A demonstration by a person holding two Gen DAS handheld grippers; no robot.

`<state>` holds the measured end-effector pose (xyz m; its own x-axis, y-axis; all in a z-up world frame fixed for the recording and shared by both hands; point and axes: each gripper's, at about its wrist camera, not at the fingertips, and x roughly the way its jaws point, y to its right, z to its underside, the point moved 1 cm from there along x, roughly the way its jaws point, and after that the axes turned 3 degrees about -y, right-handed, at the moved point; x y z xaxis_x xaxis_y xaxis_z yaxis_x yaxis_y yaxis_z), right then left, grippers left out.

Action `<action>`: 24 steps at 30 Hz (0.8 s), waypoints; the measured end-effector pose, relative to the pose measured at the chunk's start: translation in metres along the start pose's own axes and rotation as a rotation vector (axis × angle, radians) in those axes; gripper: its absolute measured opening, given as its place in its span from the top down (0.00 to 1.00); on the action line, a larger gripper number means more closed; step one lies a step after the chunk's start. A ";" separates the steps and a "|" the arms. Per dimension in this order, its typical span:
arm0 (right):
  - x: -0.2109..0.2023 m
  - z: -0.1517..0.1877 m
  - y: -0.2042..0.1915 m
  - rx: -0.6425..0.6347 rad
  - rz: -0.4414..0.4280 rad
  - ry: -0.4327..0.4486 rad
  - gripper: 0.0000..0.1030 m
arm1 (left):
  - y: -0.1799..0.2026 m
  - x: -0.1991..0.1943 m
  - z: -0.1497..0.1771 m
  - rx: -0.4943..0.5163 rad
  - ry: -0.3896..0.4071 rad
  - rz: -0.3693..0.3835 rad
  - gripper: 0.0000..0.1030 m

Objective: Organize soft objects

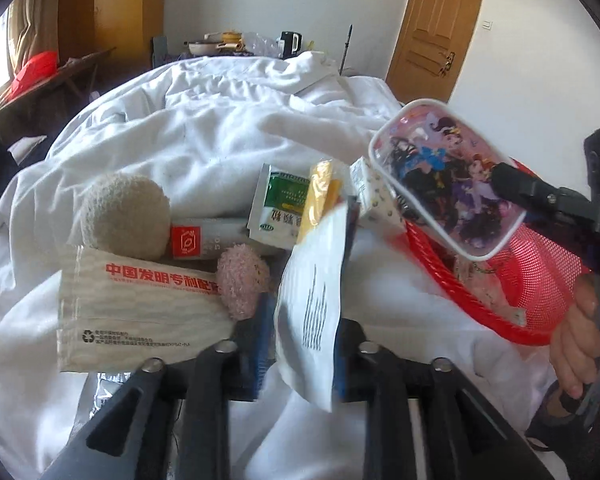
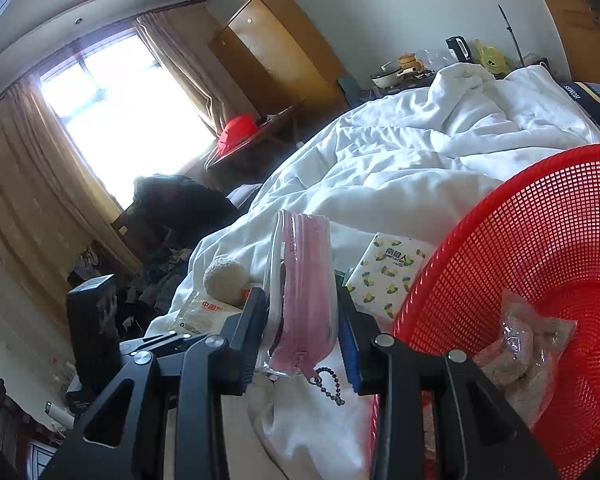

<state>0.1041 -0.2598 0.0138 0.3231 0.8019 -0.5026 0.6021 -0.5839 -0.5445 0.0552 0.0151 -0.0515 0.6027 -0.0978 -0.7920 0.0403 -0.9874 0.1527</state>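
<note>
On the right side of the bed [image 1: 220,128], a red mesh basket [image 2: 540,248] lies tilted with its open mouth toward the right wrist camera. Inside it sits a clear bag of pale grainy stuff [image 2: 528,348], resting against the lower wall. The right gripper [image 2: 302,312] has its fingers [image 2: 256,308] clamped on a clear pouch with a pink zipper [image 2: 304,280], held upright just left of the basket rim; a small bead chain hangs from the zipper pull. From the left wrist view the same pouch [image 1: 452,184] shows its cartoon print and hangs over the basket's near rim [image 1: 460,288], with the person's hand [image 1: 580,336] on the right gripper's handle behind it.

The left gripper [image 1: 296,344] has its fingers spread apart; a white paper packet [image 1: 312,300] stands between them, and whether the pads touch it cannot be told.

Left of the basket the loose things crowd together on the white quilt: a beige fluffy ball [image 1: 126,216], a small pink fluffy ball [image 1: 242,284], a flat white bag with red print [image 1: 140,312], a red-and-white box [image 1: 204,238], a green-and-white sachet [image 1: 278,208], a yellow packet [image 1: 320,196] and a lemon-print tissue pack [image 2: 388,272], which lies just beside the basket rim.

Beyond this cluster, toward the far end, the quilt is rumpled but open. The bed's left edge drops to a cluttered floor near the window [image 2: 112,120].
</note>
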 end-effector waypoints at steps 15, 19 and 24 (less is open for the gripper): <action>-0.010 -0.004 0.007 0.018 -0.012 0.020 0.67 | 0.037 0.000 -0.017 0.123 0.033 -0.118 0.24; -0.010 -0.004 0.005 0.013 -0.012 0.019 0.67 | 0.036 0.009 -0.005 0.158 -0.013 -0.200 0.80; -0.011 -0.003 0.004 0.015 -0.013 0.019 0.67 | 0.004 0.009 -0.006 0.020 -0.019 -0.157 0.97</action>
<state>0.1056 -0.2705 0.0193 0.3293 0.8117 -0.4824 0.5954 -0.5750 -0.5611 0.0654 0.0108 -0.0550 0.5753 0.0556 -0.8160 0.1170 -0.9930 0.0148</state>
